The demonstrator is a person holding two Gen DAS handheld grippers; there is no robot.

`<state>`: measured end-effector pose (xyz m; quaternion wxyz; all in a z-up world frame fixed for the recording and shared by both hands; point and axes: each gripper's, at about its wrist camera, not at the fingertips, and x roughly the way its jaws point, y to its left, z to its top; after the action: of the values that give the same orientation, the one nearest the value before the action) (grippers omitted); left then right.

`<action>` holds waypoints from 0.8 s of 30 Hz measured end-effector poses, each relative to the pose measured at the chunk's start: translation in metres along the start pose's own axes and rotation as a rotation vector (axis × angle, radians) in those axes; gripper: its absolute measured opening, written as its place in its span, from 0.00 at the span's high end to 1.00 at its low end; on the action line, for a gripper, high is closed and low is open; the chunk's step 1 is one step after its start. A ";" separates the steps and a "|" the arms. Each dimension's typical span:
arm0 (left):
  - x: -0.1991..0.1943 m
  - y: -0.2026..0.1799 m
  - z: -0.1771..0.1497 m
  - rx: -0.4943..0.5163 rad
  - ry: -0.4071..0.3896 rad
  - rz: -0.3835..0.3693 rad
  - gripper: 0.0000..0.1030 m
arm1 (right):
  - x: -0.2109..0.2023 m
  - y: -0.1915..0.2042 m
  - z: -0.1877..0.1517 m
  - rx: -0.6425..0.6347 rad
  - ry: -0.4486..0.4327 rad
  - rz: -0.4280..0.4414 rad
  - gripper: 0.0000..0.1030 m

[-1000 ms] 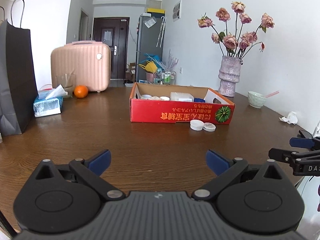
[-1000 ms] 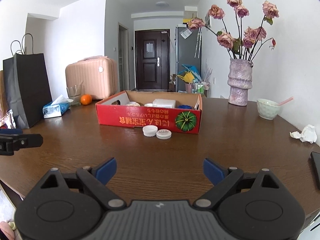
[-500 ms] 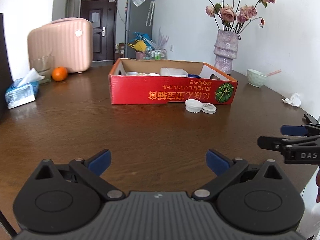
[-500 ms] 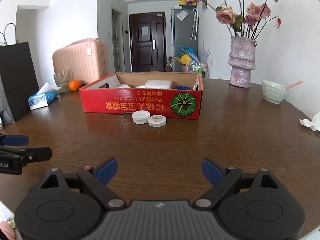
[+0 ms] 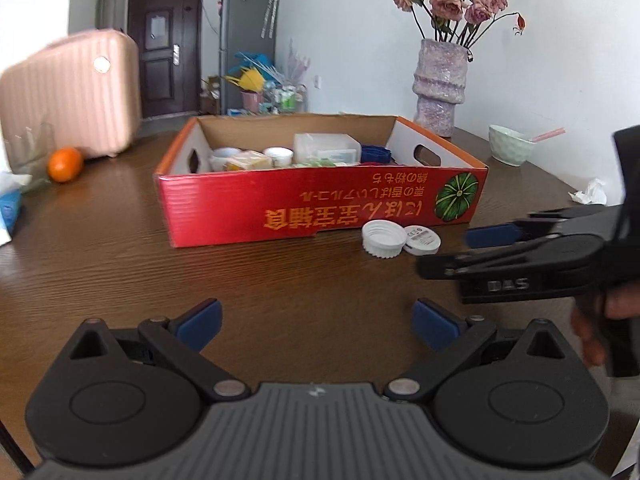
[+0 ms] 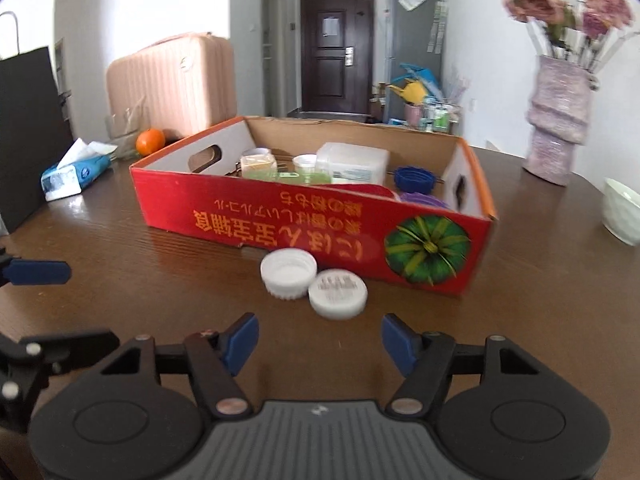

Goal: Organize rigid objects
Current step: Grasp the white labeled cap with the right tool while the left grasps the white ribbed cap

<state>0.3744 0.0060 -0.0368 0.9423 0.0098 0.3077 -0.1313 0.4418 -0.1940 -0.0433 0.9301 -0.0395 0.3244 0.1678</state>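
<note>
A red cardboard box [image 5: 320, 204] [image 6: 304, 220] stands open on the wooden table and holds several small containers and lids. Two white lids lie touching in front of it: an upturned ribbed cap [image 5: 383, 237] [image 6: 289, 273] and a flat labelled lid [image 5: 421, 240] [image 6: 338, 293]. My right gripper [image 6: 318, 338] is open and empty, just short of the two lids. It shows from the side in the left wrist view [image 5: 460, 252]. My left gripper [image 5: 316, 320] is open and empty, farther back over bare table.
A vase of dried roses [image 5: 440, 84] and a pale green bowl [image 5: 510, 150] stand right of the box. A pink suitcase [image 5: 72, 96], an orange [image 5: 65, 164], a tissue pack [image 6: 74, 174] and a black paper bag [image 6: 28, 128] are to the left. A crumpled tissue [image 5: 590, 194] lies far right.
Both grippers have moved forward toward the box, which now looks larger. The right gripper has closed in on the two white lids. Both stay open.
</note>
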 end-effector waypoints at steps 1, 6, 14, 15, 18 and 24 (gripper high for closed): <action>0.007 0.000 0.003 -0.003 0.010 -0.005 0.00 | 0.008 -0.001 0.003 -0.006 0.006 0.001 0.40; 0.044 -0.006 0.021 -0.011 0.049 -0.061 0.00 | 0.028 -0.013 0.008 -0.014 0.018 0.016 0.66; 0.112 -0.040 0.055 0.015 0.089 -0.089 0.21 | 0.012 -0.054 0.001 0.000 0.003 0.012 0.80; 0.116 -0.044 0.055 0.007 0.088 -0.091 0.27 | 0.008 -0.058 -0.001 0.009 -0.002 0.011 0.86; 0.116 -0.057 0.051 0.086 0.064 -0.093 0.60 | 0.001 -0.066 -0.005 0.017 -0.015 -0.014 0.87; 0.098 -0.055 0.043 0.043 0.058 -0.083 0.60 | 0.009 -0.069 -0.005 0.025 -0.023 -0.004 0.68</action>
<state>0.4610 -0.0746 -0.0554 0.9263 0.0212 0.3320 -0.1766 0.4686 -0.2569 -0.0548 0.9345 -0.0266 0.3158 0.1622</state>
